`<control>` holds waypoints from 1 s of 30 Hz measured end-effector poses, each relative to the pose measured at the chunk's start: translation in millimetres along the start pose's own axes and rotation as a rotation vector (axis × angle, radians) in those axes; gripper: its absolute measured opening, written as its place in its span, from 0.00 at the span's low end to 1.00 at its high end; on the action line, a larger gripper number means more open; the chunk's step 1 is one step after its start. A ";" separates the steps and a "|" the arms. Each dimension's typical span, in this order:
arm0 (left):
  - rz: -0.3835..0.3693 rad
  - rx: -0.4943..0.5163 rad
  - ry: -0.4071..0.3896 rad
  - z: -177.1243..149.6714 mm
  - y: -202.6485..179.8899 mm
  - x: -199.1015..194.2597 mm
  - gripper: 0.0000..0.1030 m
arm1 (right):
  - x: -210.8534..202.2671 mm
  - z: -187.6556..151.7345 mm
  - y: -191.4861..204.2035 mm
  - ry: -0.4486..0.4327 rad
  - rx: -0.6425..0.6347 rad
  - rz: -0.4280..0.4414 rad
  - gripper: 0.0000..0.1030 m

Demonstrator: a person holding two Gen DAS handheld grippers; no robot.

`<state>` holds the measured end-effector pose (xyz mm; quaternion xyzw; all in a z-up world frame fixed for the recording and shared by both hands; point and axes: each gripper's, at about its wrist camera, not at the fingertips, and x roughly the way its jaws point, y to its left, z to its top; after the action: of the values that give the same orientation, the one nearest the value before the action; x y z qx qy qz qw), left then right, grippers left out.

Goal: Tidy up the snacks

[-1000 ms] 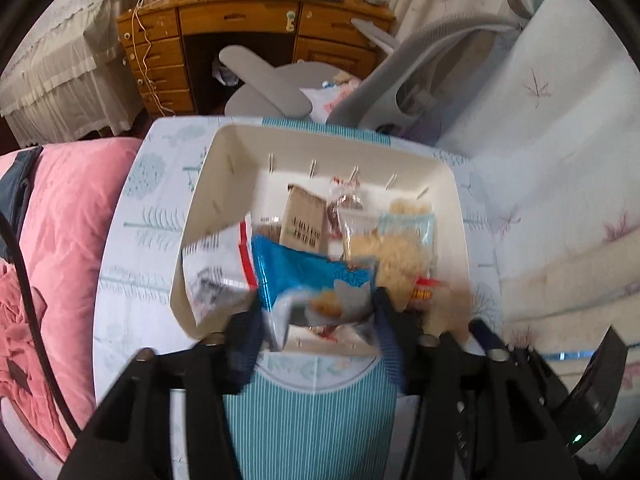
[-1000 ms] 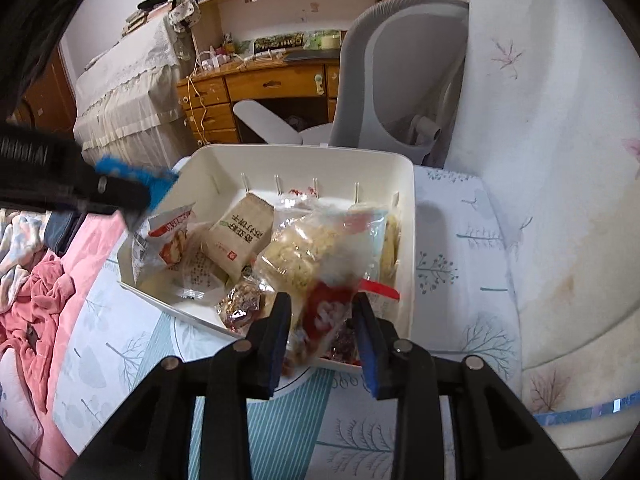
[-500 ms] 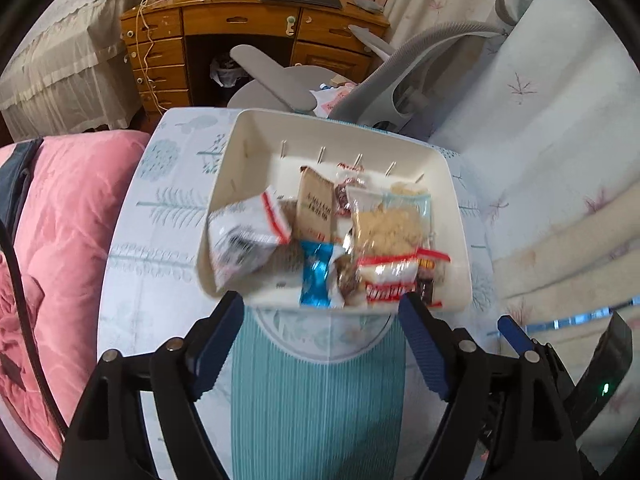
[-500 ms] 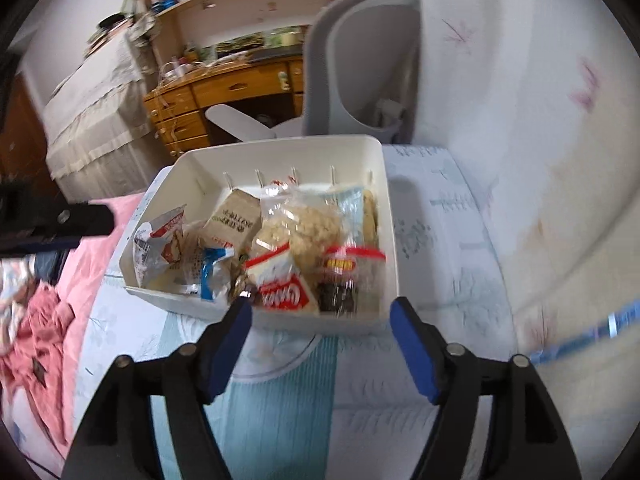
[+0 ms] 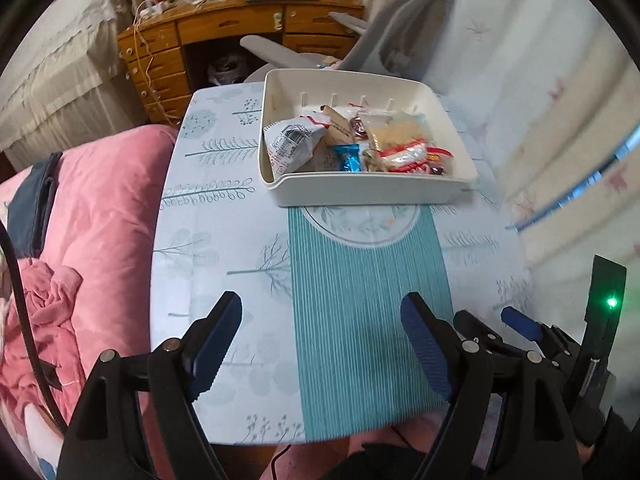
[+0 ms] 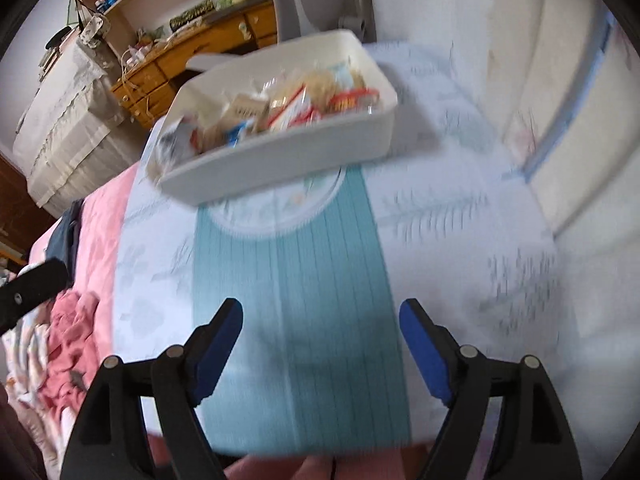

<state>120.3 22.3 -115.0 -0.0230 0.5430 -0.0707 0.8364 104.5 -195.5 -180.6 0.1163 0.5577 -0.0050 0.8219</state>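
A white bin (image 5: 372, 190) stands at the far end of the small table, filled with snack packets: a white crinkled bag (image 5: 294, 146), a blue wrapper (image 5: 350, 158), a clear bag of biscuits (image 5: 400, 140). The bin also shows in the right wrist view (image 6: 280, 160), blurred. My left gripper (image 5: 322, 336) is open and empty, well back from the bin over the teal striped cloth (image 5: 368, 300). My right gripper (image 6: 322, 336) is open and empty, also near the table's front edge.
The table has a pale tree-print cloth (image 5: 208, 240). A pink quilt (image 5: 92, 216) lies at the left. A grey office chair (image 5: 360, 44) and a wooden desk (image 5: 224, 36) stand behind the table. A white floral curtain or wall (image 5: 540, 100) runs along the right.
Both grippers let go of their snack packets into the bin, opened wide and pulled back toward the table's near edge. The right view is blurred from motion.
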 end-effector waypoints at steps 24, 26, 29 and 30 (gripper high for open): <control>0.104 -0.054 -0.136 -20.1 -62.8 -106.6 0.91 | -169.9 -20.6 -1.0 -0.113 -0.130 0.060 1.00; 0.121 -0.060 -0.162 -23.7 -68.2 -111.8 0.97 | -174.0 -22.6 -5.3 -0.137 -0.136 0.047 1.00; 0.130 -0.061 -0.187 -29.9 -77.8 -115.6 0.99 | -178.1 -24.6 -12.6 -0.159 -0.133 0.041 1.00; 0.132 -0.056 -0.191 -31.7 -81.1 -115.4 0.99 | -178.9 -25.5 -14.8 -0.164 -0.131 0.041 1.00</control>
<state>37.6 -40.2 -14.2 -0.0170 0.4628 0.0023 0.8863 11.5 -226.6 -28.1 0.0730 0.4854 0.0388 0.8704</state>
